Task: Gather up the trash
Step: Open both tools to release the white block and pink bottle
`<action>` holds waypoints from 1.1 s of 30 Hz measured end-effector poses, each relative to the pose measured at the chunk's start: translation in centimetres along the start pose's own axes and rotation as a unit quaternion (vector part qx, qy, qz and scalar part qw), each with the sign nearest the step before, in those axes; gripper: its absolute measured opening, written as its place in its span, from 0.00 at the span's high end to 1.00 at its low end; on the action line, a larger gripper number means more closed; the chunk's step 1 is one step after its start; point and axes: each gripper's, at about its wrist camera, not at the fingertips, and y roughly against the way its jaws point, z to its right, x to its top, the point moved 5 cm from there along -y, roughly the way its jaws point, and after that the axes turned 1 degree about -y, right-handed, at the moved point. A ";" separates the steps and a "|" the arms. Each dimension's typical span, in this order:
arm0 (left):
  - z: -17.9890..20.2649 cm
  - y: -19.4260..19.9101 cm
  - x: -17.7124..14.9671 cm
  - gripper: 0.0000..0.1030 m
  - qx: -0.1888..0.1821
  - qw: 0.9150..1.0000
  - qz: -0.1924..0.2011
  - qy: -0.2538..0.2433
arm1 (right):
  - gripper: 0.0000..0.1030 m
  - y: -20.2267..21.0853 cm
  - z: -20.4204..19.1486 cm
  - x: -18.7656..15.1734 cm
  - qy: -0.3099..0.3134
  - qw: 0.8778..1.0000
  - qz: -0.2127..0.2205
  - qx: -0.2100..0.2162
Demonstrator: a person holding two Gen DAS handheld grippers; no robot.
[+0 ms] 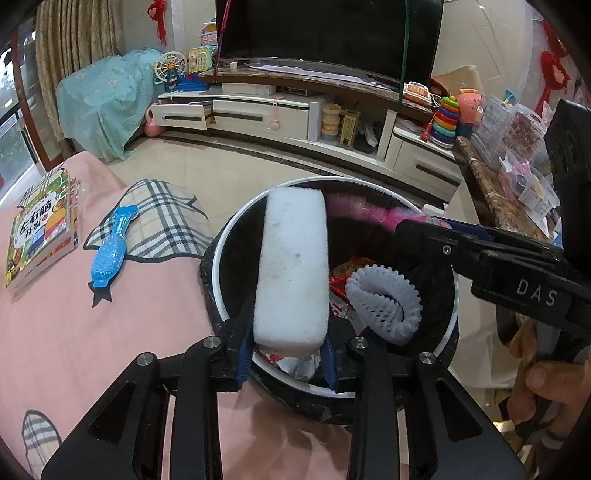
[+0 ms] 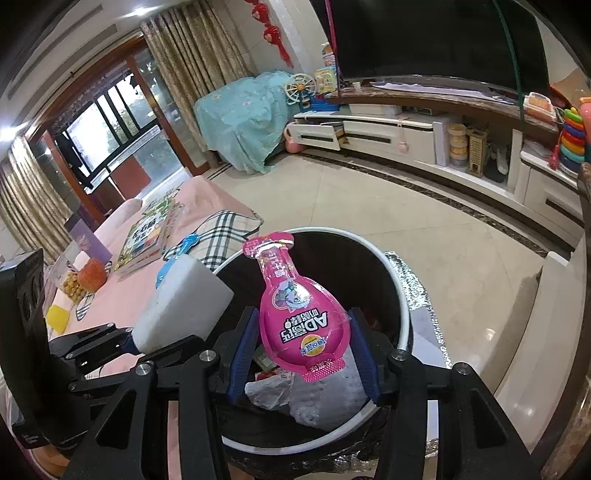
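Both tongs hung over the round black trash bin (image 1: 221, 258) with its white rim, which stood against the edge of a pink-covered bench (image 1: 92, 332). Left tongs (image 1: 288, 354) were clamped on the near end of a white foam block (image 1: 291, 269), blue pads pressing its two sides; the block stretched away from the camera across the bin's mouth. Right tongs (image 2: 303, 354) gripped a pink bottle-shaped snack pouch (image 2: 295, 314) by its wide lower part, with its narrow neck pointing away over the bin opening. In the left wrist view the right tongs (image 1: 417, 225) entered from the right, held by a person's hand (image 1: 535, 376), with the pink pouch (image 1: 369, 210) just visible past the block.

Inside the bin lay a white foam fruit net (image 1: 384, 302), curled into a ring, on top of red wrappers (image 1: 340, 280) and crumpled white plastic (image 2: 280, 395).

On the bench lay a blue comb-like brush (image 1: 110, 251) on a plaid patch, and well to its left a children's book (image 1: 40, 236). Beyond the tiled floor ran a long white TV cabinet (image 1: 258, 114) under a dark television (image 1: 325, 33), with stacking-ring toys (image 1: 447, 118) at its right end.
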 end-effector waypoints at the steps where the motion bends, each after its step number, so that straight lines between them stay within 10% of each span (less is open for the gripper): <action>1: -0.1 0.1 0.0 0.60 0.000 1.000 0.002 0.001 | 0.49 0.0 0.0 0.0 -0.002 1.000 0.001 0.000; 5: -0.4 1.0 -0.1 0.42 0.009 1.000 0.018 0.003 | 0.48 0.4 0.3 0.1 -0.014 1.000 0.005 0.001; 16: -3.2 6.0 -4.5 0.30 0.043 0.996 0.069 0.047 | 0.19 3.6 -0.3 -1.2 -0.044 0.998 0.044 0.012; 33: -7.4 15.9 -15.1 0.11 0.088 0.972 0.164 0.144 | 0.06 8.9 -7.1 -8.2 -0.034 0.995 0.089 0.018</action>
